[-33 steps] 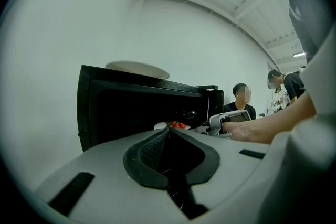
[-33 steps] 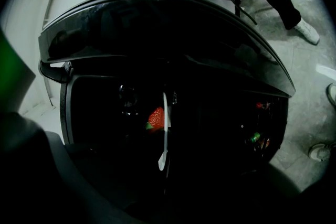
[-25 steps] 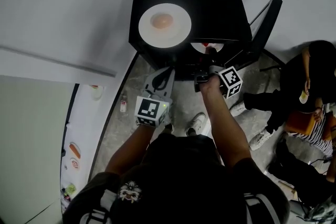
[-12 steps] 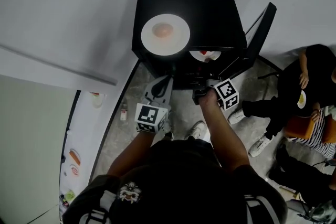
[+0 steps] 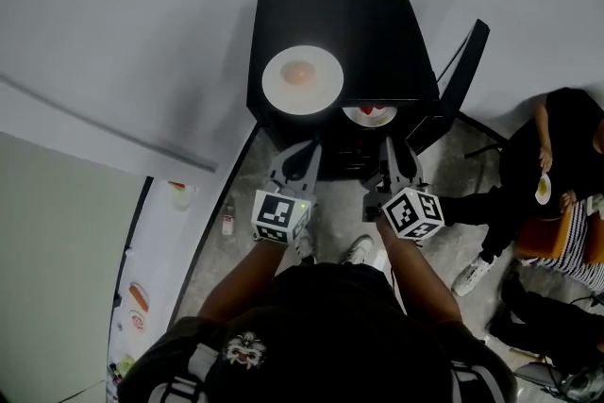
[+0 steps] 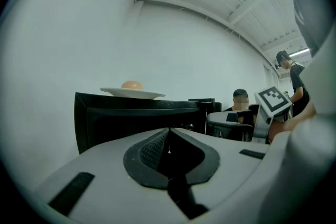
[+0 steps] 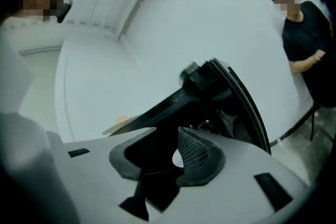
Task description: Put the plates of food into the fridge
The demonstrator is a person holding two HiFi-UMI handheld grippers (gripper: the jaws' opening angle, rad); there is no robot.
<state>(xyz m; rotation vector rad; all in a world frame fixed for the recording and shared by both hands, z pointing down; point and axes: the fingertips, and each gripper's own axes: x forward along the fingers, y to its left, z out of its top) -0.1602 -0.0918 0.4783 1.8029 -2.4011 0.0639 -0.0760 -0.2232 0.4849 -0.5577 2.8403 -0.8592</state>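
Observation:
A small black fridge point(image 5: 368, 28) stands against the wall with its door point(image 5: 460, 80) swung open to the right. On its top rests a white plate with a round bun point(image 5: 302, 78), also seen as the plate point(image 6: 132, 93) over the fridge's edge. A second plate with red food point(image 5: 368, 114) lies inside the fridge, a white sliver of that plate point(image 7: 177, 158) showing past my right jaws. My left gripper point(image 5: 304, 149) hangs shut and empty in front of the fridge. My right gripper point(image 5: 394, 146) is open and empty, just outside the opening.
People point(image 5: 557, 156) sit on the floor to the right, close to the open door. A white counter point(image 5: 142, 288) with food items runs along the lower left. A small bottle point(image 5: 228, 222) stands on the floor beside it. The person's shoes point(image 5: 357, 250) are below the grippers.
My right gripper has drawn back out of the fridge, and the plate with red food stays inside. The left gripper has held its place in front of the fridge.

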